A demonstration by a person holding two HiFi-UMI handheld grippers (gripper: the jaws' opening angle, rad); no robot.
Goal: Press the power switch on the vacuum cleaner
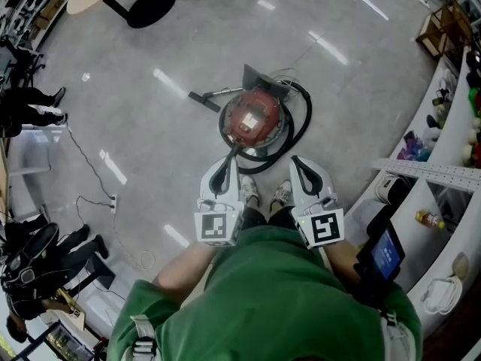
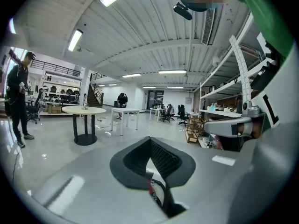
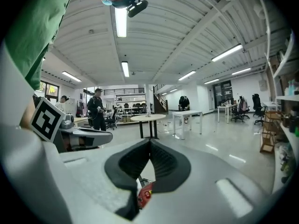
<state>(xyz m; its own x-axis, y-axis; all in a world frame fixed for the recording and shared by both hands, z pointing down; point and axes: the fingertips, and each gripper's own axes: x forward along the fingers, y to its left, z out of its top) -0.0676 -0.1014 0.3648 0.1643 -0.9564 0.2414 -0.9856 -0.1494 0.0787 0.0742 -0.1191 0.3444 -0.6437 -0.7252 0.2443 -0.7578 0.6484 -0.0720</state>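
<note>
Bright, even light from ceiling tubes (image 3: 121, 21); streak glare on glossy floor (image 1: 170, 82); gripper views fisheye, black corners; shadows soft.

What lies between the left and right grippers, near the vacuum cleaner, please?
In the head view, the person's two shoes stand on the floor between the left gripper and the right gripper, just short of the vacuum cleaner.

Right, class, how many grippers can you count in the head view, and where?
2. The left gripper points at the vacuum cleaner from its lower left; the right gripper from its lower right. Jaws together on both.
</note>
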